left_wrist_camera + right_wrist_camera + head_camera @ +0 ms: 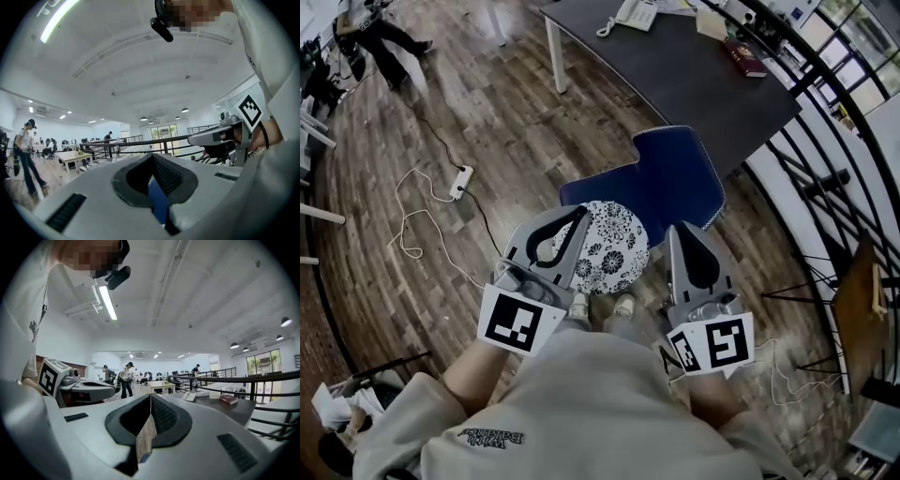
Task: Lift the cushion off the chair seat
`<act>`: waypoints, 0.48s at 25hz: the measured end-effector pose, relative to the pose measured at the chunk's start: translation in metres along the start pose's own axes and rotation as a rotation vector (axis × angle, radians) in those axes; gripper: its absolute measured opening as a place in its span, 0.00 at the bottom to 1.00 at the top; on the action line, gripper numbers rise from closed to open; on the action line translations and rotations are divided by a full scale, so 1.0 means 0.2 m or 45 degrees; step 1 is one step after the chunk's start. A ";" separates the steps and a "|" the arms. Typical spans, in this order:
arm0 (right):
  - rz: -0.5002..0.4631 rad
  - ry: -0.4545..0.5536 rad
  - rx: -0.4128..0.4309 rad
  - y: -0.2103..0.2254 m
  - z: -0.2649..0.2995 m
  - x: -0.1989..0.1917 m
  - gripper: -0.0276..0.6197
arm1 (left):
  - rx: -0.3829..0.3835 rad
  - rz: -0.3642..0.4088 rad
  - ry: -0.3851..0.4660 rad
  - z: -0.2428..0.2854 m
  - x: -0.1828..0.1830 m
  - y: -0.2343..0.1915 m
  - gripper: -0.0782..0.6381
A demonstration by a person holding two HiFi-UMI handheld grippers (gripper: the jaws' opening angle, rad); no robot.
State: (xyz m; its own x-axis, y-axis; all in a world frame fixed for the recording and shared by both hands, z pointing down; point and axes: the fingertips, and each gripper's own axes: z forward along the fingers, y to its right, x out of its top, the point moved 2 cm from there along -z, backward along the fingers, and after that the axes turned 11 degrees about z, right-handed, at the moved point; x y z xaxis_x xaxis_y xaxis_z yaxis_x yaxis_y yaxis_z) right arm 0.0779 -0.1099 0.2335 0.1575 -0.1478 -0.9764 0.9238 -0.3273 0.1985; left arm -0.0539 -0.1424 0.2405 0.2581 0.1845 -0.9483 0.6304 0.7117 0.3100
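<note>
We find the round floral cushion [609, 246] resting on the near part of the blue chair [675, 178] seat, flanked by the left gripper [579, 214] and right gripper [674, 230], both jaw pairs closed together, empty

Cushion [605, 246] on the chair [680, 173] seat. Behind the chair, desk [675, 80] bearing telephone [633, 13] and book [744, 56]. Left of the chair, power strip [461, 181] on floor [516, 122]. Right of the chair, railing [825, 178]. Before the chair, left gripper [583, 215] and right gripper [674, 229].
</note>
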 end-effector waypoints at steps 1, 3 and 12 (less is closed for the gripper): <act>0.004 -0.003 -0.005 0.02 0.00 -0.01 0.05 | 0.006 -0.002 -0.008 0.01 -0.01 0.00 0.12; 0.015 -0.006 -0.011 0.05 0.01 -0.03 0.05 | 0.020 -0.003 -0.024 0.03 -0.03 0.00 0.12; 0.033 -0.057 -0.035 0.24 0.20 -0.17 0.05 | 0.081 0.039 -0.055 0.21 -0.22 -0.10 0.12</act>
State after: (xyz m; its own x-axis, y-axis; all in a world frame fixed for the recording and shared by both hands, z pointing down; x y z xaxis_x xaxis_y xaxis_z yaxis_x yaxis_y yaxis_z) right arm 0.1024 -0.1584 0.2787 0.1666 -0.1977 -0.9660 0.9290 -0.2968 0.2210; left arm -0.0469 -0.1929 0.2785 0.3082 0.1753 -0.9350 0.6667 0.6614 0.3438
